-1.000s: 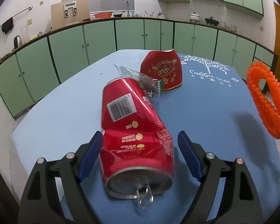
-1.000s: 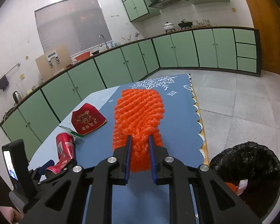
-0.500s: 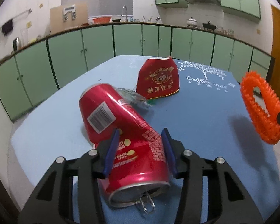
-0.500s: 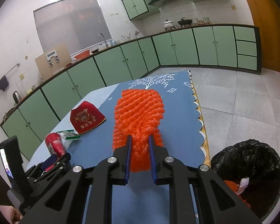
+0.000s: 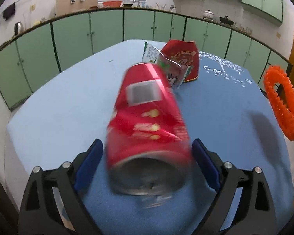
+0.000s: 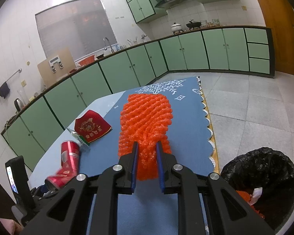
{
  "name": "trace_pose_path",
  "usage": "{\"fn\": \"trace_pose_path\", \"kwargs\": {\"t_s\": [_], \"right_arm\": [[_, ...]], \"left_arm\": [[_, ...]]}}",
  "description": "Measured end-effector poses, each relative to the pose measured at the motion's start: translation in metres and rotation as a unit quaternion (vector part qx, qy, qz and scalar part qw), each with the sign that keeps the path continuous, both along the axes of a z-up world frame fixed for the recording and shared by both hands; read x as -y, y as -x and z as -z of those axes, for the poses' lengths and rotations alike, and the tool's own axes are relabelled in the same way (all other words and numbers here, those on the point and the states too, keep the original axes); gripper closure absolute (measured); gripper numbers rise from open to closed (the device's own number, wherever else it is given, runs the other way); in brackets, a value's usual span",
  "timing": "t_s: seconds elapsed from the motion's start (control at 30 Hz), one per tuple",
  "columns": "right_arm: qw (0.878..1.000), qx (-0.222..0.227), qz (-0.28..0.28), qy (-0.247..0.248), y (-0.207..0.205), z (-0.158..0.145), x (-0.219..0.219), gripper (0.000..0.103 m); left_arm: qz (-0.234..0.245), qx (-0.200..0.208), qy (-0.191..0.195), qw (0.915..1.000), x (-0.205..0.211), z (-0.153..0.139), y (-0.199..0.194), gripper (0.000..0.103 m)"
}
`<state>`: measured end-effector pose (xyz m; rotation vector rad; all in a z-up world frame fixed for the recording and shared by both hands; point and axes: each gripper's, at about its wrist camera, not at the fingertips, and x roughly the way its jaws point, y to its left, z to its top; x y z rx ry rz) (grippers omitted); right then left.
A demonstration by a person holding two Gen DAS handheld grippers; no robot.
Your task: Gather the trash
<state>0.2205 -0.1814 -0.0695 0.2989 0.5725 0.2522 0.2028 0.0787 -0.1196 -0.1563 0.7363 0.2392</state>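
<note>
A dented red drink can lies on the blue tablecloth, blurred with motion, its open end toward me. My left gripper straddles the can; its jaws are opening, and both blue pads stand a little off the can's sides. In the right wrist view the can looks bent. My right gripper is shut on an orange foam net and holds it above the table. From the left wrist view the net hangs at the right edge.
A red paper packet and a clear plastic wrapper lie just beyond the can. A bin with a black bag stands on the floor right of the table, with orange scraps inside. Green cabinets line the walls.
Half a second ago the left jaws were pinched on the can and had it tilted up. Now they stand wide apart and the can is back on the cloth, blurred. The right gripper has not moved.
</note>
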Motion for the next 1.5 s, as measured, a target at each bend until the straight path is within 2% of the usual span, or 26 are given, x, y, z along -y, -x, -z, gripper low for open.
{"fn": "trace_pose_path", "kwargs": {"t_s": [0.23, 0.3, 0.43, 0.7, 0.97, 1.03, 1.07, 1.1, 1.17, 1.23, 1.27, 1.3, 1.37, 1.43, 1.5], "right_arm": [[1.0, -0.004, 0.003, -0.009, 0.0, 0.003, 0.003, 0.085], [1.0, -0.004, 0.003, -0.009, 0.0, 0.002, 0.003, 0.085], [1.0, -0.004, 0.003, -0.008, 0.0, 0.002, 0.002, 0.085], [1.0, 0.0, 0.001, -0.005, 0.001, -0.001, 0.002, 0.085], [1.0, 0.005, 0.007, 0.003, 0.008, -0.008, 0.012, 0.085], [1.0, 0.005, 0.012, 0.004, 0.011, -0.008, 0.018, 0.085], [1.0, 0.005, 0.017, 0.004, 0.013, -0.009, 0.023, 0.085], [1.0, 0.005, 0.02, 0.003, 0.014, -0.009, 0.026, 0.085], [1.0, 0.004, 0.025, 0.0, 0.016, -0.01, 0.031, 0.085], [1.0, 0.003, 0.028, -0.003, 0.016, -0.009, 0.035, 0.085], [1.0, 0.003, 0.029, -0.003, 0.017, -0.009, 0.034, 0.085], [1.0, 0.002, 0.028, -0.003, 0.017, -0.009, 0.034, 0.085], [1.0, 0.001, 0.027, -0.002, 0.017, -0.008, 0.033, 0.085], [1.0, 0.0, 0.027, -0.003, 0.017, -0.008, 0.032, 0.085], [1.0, -0.001, 0.029, -0.003, 0.015, -0.008, 0.034, 0.085]], "left_arm": [[0.005, 0.01, -0.025, 0.9996, 0.009, -0.002, -0.007, 0.014], [0.003, 0.014, -0.031, 0.9994, 0.008, -0.003, -0.01, 0.021], [0.003, 0.017, -0.037, 0.9992, 0.009, -0.002, -0.011, 0.021], [0.006, 0.034, -0.027, 0.999, 0.006, -0.008, 0.001, 0.023], [0.04, 0.079, -0.011, 0.996, 0.023, -0.039, 0.027, 0.025], [0.052, 0.088, -0.006, 0.9947, 0.029, -0.047, 0.03, 0.03], [0.065, 0.089, -0.002, 0.9938, 0.033, -0.05, 0.031, 0.089], [0.076, 0.084, 0.006, 0.9936, 0.034, -0.051, 0.029, 0.098], [0.089, 0.077, 0.022, 0.9928, 0.038, -0.051, 0.024, 0.096], [0.086, 0.074, 0.013, 0.9935, 0.043, -0.049, 0.019, 0.095], [0.083, 0.074, 0.007, 0.9938, 0.044, -0.046, 0.017, 0.088], [0.082, 0.07, -0.003, 0.9942, 0.046, -0.043, 0.013, 0.074], [0.079, 0.068, -0.011, 0.9945, 0.048, -0.04, 0.01, 0.056], [0.08, 0.072, -0.01, 0.9941, 0.048, -0.041, 0.009, 0.053], [0.081, 0.077, -0.014, 0.9936, 0.049, -0.044, 0.007, 0.044]]}}
